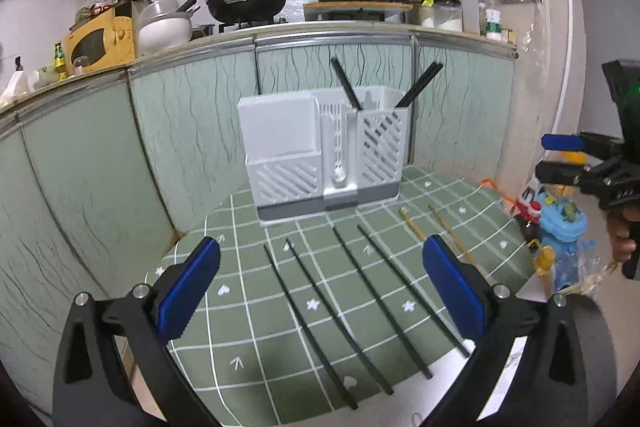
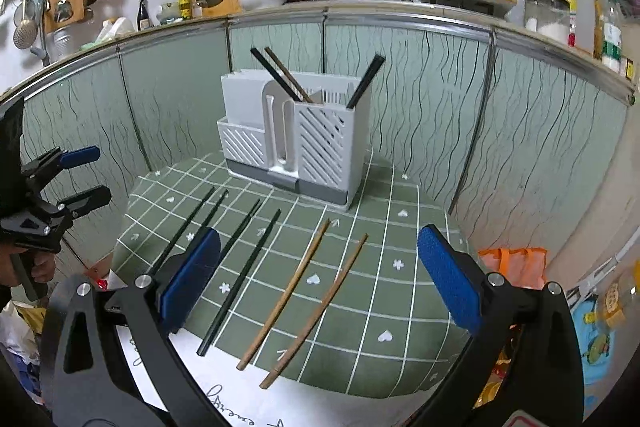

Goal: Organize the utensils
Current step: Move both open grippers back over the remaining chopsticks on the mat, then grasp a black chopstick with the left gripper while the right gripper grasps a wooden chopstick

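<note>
- The left gripper [image 1: 320, 291] hangs over the near edge of the green checked tablecloth [image 1: 248, 227], jaws wide apart and empty.
- The right gripper [image 2: 320, 279] is likewise spread wide, holding nothing.
- Four black chopsticks [image 1: 360, 295] and two wooden chopsticks [image 2: 304, 291] lie loose on the cloth.
- The white utensil holder [image 2: 296, 139] stands at the far edge; three chopsticks [image 2: 280, 75] lean in its right compartment.

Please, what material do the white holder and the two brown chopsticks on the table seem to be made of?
The white holder looks like moulded plastic with a matt finish: even colour, slatted walls, grey base. The two brown chopsticks look like bamboo or wood: tan, dull and slightly bent. I cannot say which of the two.
</note>
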